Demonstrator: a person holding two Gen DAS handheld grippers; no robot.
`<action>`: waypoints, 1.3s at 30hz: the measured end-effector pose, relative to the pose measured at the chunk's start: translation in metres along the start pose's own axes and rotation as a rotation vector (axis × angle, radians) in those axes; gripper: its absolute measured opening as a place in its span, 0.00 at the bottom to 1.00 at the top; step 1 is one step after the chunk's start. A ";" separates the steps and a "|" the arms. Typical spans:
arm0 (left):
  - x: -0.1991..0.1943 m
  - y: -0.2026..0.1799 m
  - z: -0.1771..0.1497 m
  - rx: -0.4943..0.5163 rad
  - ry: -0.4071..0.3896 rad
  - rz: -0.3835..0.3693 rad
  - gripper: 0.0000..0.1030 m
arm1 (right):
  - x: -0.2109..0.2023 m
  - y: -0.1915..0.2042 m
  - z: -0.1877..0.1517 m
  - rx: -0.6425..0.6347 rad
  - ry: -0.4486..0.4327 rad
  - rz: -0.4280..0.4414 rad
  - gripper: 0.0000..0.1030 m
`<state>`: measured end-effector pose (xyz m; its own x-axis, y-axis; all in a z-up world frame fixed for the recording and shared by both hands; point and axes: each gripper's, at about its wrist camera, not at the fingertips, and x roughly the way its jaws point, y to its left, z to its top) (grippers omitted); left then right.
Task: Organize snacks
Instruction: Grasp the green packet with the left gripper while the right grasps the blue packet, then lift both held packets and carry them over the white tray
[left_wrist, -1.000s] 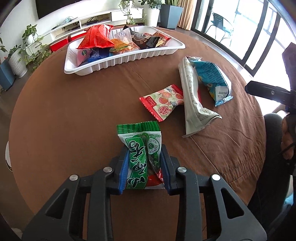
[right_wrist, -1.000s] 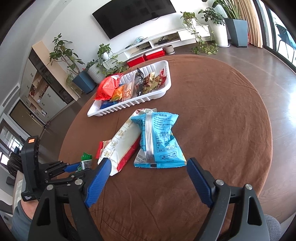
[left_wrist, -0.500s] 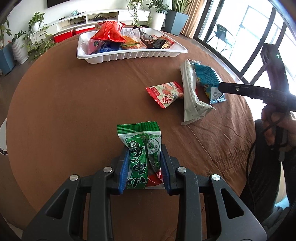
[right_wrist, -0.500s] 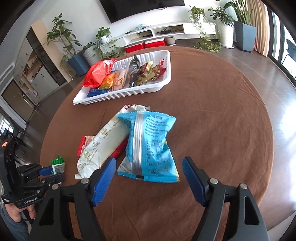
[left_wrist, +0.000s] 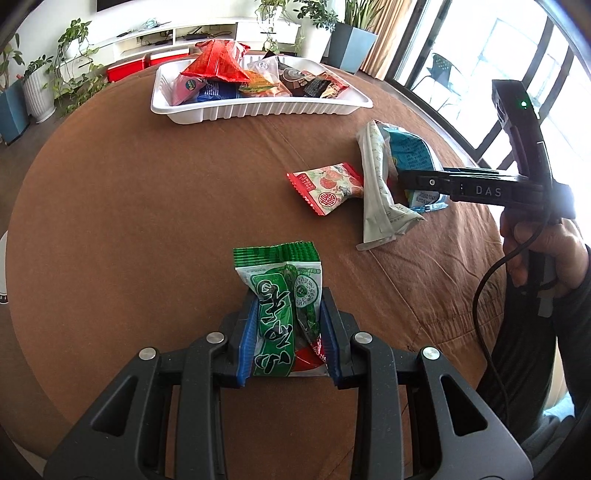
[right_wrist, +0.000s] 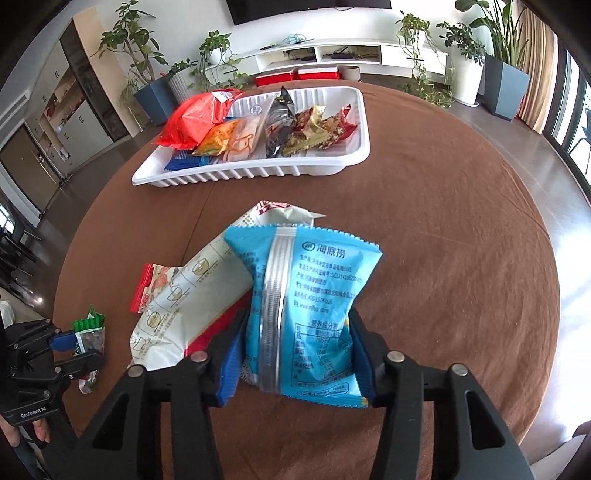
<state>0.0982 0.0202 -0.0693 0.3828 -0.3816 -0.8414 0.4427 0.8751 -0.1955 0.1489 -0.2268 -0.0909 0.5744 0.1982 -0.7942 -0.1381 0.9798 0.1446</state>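
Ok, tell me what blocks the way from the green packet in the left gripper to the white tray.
Nothing visible does. The green packet is clamped in the left gripper, and bare brown tablecloth runs to the white tray; the red-edged packet lies off right.

1 tray (right_wrist: 255, 173), 4 loose snack pkts (right_wrist: 303, 306) (2 held), 2 grippers (right_wrist: 293, 354).

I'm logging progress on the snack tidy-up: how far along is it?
Partly done: the white tray already holds several packets. In hand: the left gripper clamps the green packet, and the right gripper clamps the blue bag. Left on the table: the white pouch and the red-edged packet.
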 end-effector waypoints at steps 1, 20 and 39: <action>0.000 0.000 0.000 -0.001 -0.001 -0.001 0.28 | -0.001 -0.001 -0.001 0.006 0.001 0.005 0.50; -0.023 0.016 0.033 -0.056 -0.087 -0.057 0.28 | -0.053 -0.057 0.001 0.261 -0.097 0.171 0.44; -0.004 0.015 0.249 0.034 -0.191 -0.056 0.28 | -0.051 -0.023 0.180 0.081 -0.206 0.227 0.44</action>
<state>0.3052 -0.0396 0.0565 0.5022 -0.4822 -0.7178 0.4937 0.8414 -0.2198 0.2680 -0.2549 0.0521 0.6888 0.4051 -0.6013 -0.2214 0.9073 0.3575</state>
